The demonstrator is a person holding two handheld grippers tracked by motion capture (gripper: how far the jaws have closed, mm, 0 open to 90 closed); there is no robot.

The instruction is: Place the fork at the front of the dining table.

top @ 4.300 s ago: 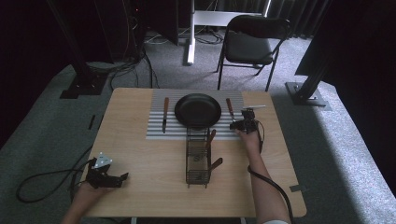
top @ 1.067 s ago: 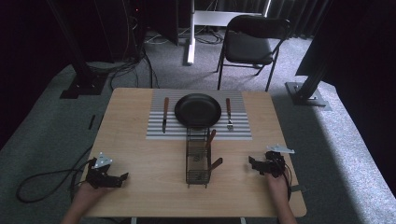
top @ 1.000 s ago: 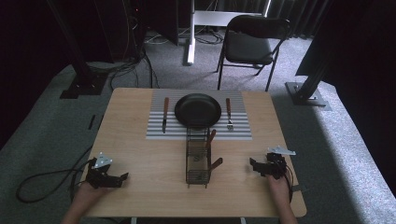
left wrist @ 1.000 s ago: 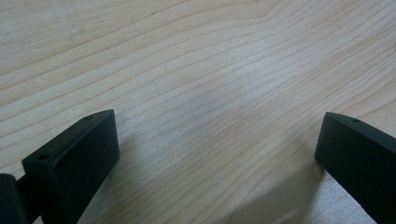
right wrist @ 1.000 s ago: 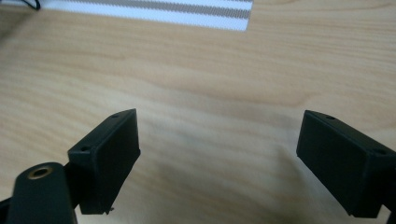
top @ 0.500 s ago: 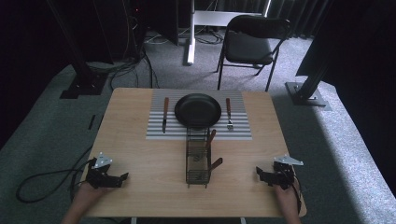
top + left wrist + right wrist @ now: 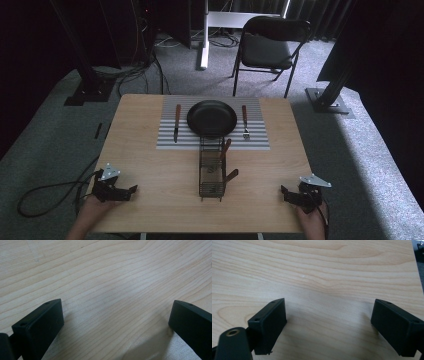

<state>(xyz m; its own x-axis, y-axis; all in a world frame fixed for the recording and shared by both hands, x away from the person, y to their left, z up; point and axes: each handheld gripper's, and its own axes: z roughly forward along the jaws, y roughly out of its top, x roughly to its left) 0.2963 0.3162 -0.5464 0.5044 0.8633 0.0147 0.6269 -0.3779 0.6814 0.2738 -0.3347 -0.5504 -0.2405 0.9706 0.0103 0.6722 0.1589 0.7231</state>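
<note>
Resting on table (image 7: 150, 165) | left tongs (image 7: 131, 189) agape | right tongs (image 7: 285, 191) agape

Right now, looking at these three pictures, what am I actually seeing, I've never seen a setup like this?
A person sits at a wooden table, holding a two-jaw gripping tool in each hand. The high view looks down from above: left gripper, right gripper, both resting near the table's front edge. The other two pictures come from cameras on each gripper, looking past its black jaws at bare wood. Both are open and hold nothing. On a striped placemat lie a knife, a black plate and a fork; a wire cutlery basket stands in front of it.
</note>
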